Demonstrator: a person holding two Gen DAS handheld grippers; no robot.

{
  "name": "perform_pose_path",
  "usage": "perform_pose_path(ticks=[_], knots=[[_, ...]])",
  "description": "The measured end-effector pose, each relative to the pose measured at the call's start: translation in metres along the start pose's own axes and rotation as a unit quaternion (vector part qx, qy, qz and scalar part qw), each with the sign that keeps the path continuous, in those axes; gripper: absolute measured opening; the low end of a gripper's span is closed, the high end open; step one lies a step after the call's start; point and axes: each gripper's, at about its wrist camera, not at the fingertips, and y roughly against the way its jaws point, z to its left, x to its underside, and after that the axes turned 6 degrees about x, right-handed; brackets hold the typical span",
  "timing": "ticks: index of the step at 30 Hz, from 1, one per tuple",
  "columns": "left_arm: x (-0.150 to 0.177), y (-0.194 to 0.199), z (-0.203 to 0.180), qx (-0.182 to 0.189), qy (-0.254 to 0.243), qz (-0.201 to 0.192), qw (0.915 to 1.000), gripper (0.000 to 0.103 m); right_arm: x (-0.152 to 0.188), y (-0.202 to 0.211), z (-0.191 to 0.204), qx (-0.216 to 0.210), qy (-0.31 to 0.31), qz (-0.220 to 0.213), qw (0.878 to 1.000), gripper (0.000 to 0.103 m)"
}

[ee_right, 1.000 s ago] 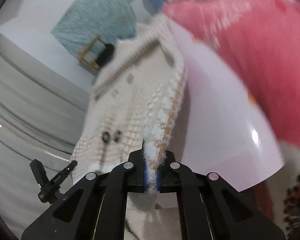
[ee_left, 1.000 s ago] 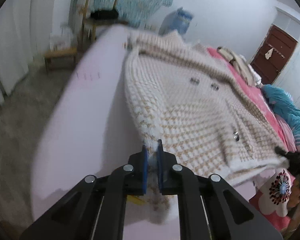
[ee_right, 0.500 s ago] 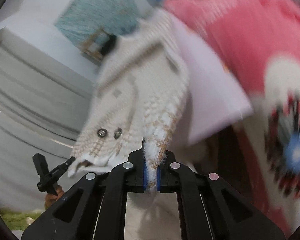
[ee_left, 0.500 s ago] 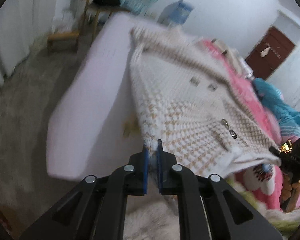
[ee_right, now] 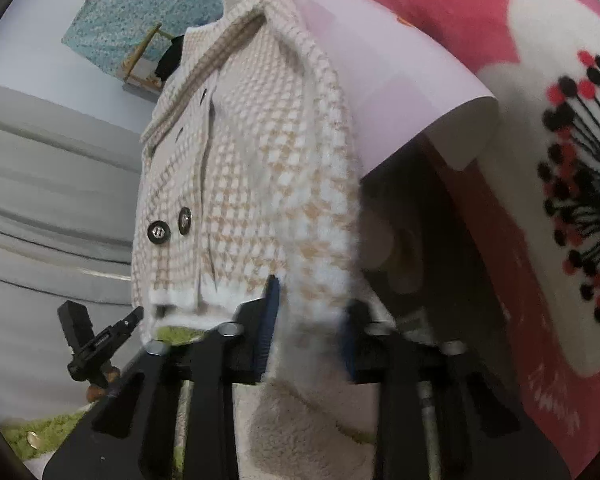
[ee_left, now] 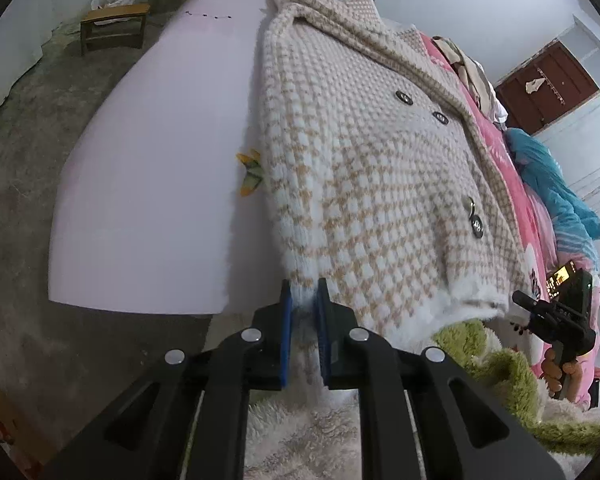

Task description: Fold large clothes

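Blue-padded, the left claw [ee_left: 303, 300] pinches the white bottom hem of the cardigan [ee_left: 364, 168] at one corner; its jaws have just eased apart a little, with the knit still caught between them. The right claw [ee_right: 306, 312] has also been opening and stands clearly apart, the other hem corner lying loose and blurred between its pads [ee_right: 269, 312]. The cream-and-tan checked cardigan lies buttoned, front up, along a pale lilac board [ee_left: 160, 140], its hem hanging over the near edge. Beside the board is a pink flowered blanket [ee_right: 440, 8]; below lies a fleecy green-and-cream rug [ee_left: 500, 360].
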Motion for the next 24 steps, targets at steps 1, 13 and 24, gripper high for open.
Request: perform_pose_path(ticks=[1,13,24], knots=[[0.0,0.0,-0.001,-0.001,-0.002,-0.001,1.0,0.01,0.0,0.003,0.001,-0.004,0.002,-0.005,1.0,0.008],[-0.047,0.043,-0.034,0.044,-0.046,-0.093,0.9936,0.007,-0.045,0.052,0.031,-0.115,0.017,-0.124,0.986,0.007],[-0.132,0.029,-0.032,0.031,-0.043,-0.129,0.9902,0.007,-0.118,0.034,0.053,-0.113,0.041,-0.165,0.979,0.007]])
